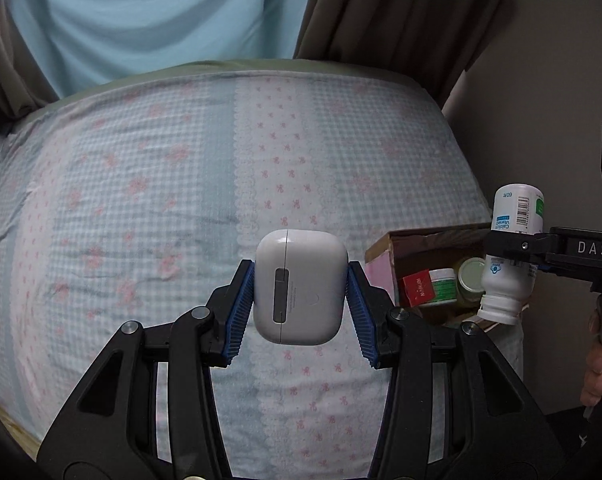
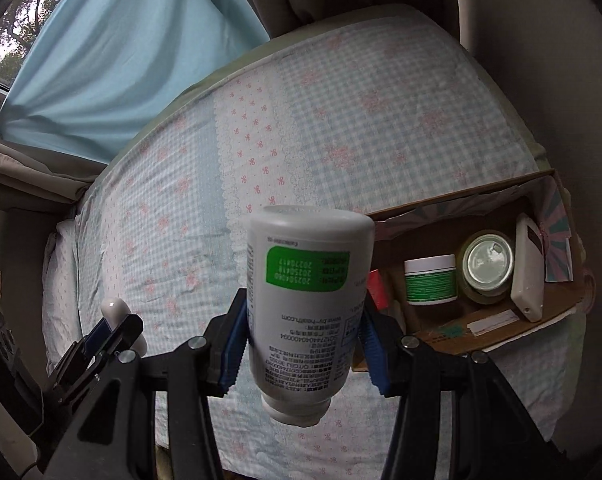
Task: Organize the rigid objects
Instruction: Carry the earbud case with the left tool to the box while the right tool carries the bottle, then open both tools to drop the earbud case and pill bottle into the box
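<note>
My left gripper (image 1: pixel 301 286) is shut on a white earbud case (image 1: pixel 299 286) and holds it above the bed. It also shows at the left of the right wrist view (image 2: pixel 115 322). My right gripper (image 2: pixel 305 318) is shut on a white pill bottle (image 2: pixel 305 300) with a green label, held upside down, cap toward me. The bottle also shows in the left wrist view (image 1: pixel 513 256), just above a cardboard box (image 2: pixel 461 204) at the bed's right edge.
The box holds a green-labelled jar (image 2: pixel 431 280), a tin can (image 2: pixel 487 268), a white rectangular device (image 2: pixel 529 276) and a red box (image 1: pixel 417 288). The checked bedsheet (image 1: pixel 181 200) spreads ahead. Curtains (image 1: pixel 141 12) hang behind the bed, a wall (image 1: pixel 541 100) on the right.
</note>
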{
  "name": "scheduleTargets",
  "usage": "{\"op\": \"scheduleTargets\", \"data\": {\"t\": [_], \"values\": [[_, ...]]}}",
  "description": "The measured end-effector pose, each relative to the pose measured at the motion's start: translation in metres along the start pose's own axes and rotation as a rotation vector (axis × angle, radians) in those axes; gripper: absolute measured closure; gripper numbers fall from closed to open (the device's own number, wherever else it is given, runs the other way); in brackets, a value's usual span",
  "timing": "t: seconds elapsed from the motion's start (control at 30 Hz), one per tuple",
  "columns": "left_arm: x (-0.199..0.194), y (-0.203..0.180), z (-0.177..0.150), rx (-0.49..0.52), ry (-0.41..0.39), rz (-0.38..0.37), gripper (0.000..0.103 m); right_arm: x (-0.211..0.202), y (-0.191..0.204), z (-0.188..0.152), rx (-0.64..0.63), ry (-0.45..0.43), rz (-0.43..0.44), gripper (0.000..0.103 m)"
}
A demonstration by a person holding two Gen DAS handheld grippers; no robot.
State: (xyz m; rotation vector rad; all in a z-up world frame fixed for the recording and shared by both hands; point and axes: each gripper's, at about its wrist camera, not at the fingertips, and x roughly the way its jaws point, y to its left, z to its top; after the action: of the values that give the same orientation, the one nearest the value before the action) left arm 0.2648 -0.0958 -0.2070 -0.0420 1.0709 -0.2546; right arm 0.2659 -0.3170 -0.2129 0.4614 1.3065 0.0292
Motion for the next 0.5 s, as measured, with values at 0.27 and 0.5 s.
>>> {"op": "scheduleTargets", "data": {"t": [0.27,0.5], "values": [[0.024,-0.107,0.006,0.109,0.029,-0.089,0.061,-0.018,-0.080,0.011,-0.058,0.059,-0.010,0.056],[0.087,-0.173,-0.005,0.183,0.131,-0.126,0.061,0.014,-0.121,0.018,-0.152,0.141,-0.005,0.056]]}}
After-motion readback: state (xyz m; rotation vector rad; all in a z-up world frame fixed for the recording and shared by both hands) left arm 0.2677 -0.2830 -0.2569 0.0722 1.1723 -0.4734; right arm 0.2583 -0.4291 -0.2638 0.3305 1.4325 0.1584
